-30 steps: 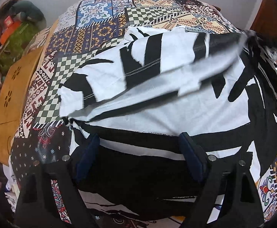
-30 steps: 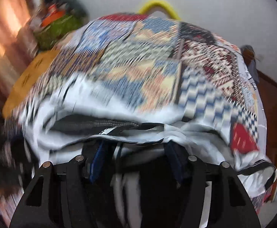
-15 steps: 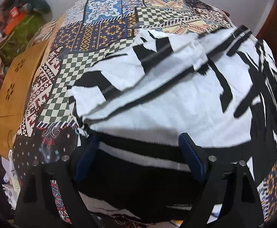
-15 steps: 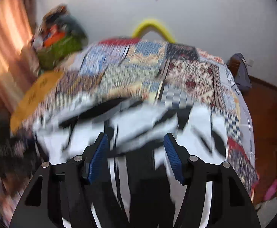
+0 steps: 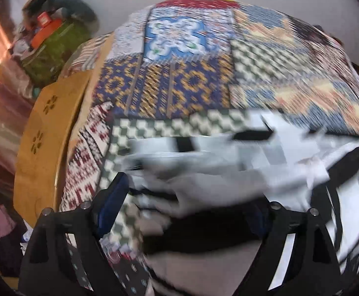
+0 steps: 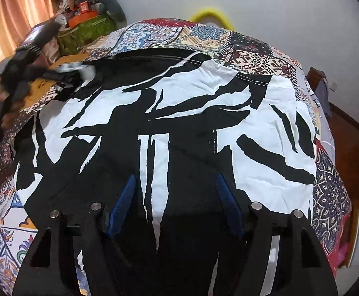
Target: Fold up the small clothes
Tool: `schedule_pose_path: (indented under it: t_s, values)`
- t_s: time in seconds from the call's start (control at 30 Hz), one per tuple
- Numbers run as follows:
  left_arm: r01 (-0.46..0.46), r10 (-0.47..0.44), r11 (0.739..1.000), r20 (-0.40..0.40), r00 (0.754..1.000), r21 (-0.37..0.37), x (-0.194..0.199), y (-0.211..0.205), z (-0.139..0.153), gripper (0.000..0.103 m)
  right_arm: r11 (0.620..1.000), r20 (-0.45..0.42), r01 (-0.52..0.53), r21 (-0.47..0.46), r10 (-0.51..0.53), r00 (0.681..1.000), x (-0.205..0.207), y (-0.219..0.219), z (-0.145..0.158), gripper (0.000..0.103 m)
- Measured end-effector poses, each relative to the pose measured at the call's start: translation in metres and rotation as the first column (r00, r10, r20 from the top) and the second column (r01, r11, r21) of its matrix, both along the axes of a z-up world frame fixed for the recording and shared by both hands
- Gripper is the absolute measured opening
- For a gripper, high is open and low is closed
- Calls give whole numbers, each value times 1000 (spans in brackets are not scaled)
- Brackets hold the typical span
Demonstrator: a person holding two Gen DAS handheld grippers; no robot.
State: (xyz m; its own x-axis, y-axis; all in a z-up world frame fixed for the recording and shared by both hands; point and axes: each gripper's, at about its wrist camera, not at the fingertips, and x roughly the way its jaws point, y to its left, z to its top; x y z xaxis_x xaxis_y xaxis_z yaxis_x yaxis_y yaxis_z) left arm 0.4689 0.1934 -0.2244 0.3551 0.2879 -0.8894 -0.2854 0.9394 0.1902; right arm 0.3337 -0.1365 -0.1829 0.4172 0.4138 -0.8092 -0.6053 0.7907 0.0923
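Garment: black-and-white shirt (image 6: pixel 179 113) spread flat on patchwork bedspread (image 6: pixel 260 56).
Right gripper (image 6: pixel 177 197): jaws opening, poised over near hem, nothing pinched.
Left gripper (image 5: pixel 186 204): spread wide; blurred cloth between the jaws, grasp unclear.

We see a plain white wall (image 6: pixel 278 24) behind the bed, whose patchwork cover (image 6: pixel 253 51) shows many patterned squares. A yellow hoop (image 6: pixel 211 14) leans at the far edge. To the left hang peach curtains (image 6: pixel 14 17) (daylight glows through them), beside a wooden board (image 5: pixel 41 133) and a green bag (image 6: pixel 85 32) piled with clutter.
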Motion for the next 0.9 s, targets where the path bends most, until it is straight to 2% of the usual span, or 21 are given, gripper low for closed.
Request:
schedule_pose_path:
  t_s: [0.07,0.17,0.23,0.33,0.4,0.47,0.5,0.57,0.67,0.73,0.83,0.9]
  values:
    - [-51,50,998,18,999,31,12,13,4,86,1000,-2,0,16,0,1000,-1,-2,-1,65]
    - [-82,84,996,44,996,-35,10,25,14,86,999,-9,-3,54,3,1000,0,-6,2,65]
    - [-59,65,993,54,996,-102,-2,23,19,86,995,1,-1,98,1,1000,2,-12,8,65]
    - [18,-14,992,28,1000,-128,-19,3,15,86,993,26,49,108,-52,998,13,-21,12,65]
    - [80,-82,990,-16,996,-112,-30,-14,3,86,993,34,102,66,-104,994,27,-27,7,65]
    - [104,-107,991,-41,993,-81,-45,-23,-10,88,989,30,148,9,-148,988,39,-32,-2,65]
    - [105,-107,993,-40,993,-63,-52,-23,-16,91,983,20,181,-17,-181,983,46,-39,-9,65]
    - [93,-94,994,-15,995,-49,-64,-16,-18,101,975,14,221,-3,-220,975,51,-53,-11,64]
    - [59,-59,998,-16,998,-35,-78,3,-19,101,966,34,253,-45,-252,967,48,-65,-3,62]
    - [21,-21,1000,-27,999,3,-85,15,-18,101,955,69,279,-102,-273,960,42,-70,2,62]
    - [-50,53,997,-46,998,67,-97,35,-14,99,958,47,275,-82,-271,961,30,-82,9,59]
    - [-55,55,998,-30,998,30,-107,42,-9,98,963,11,268,-21,-268,963,14,-91,13,59]
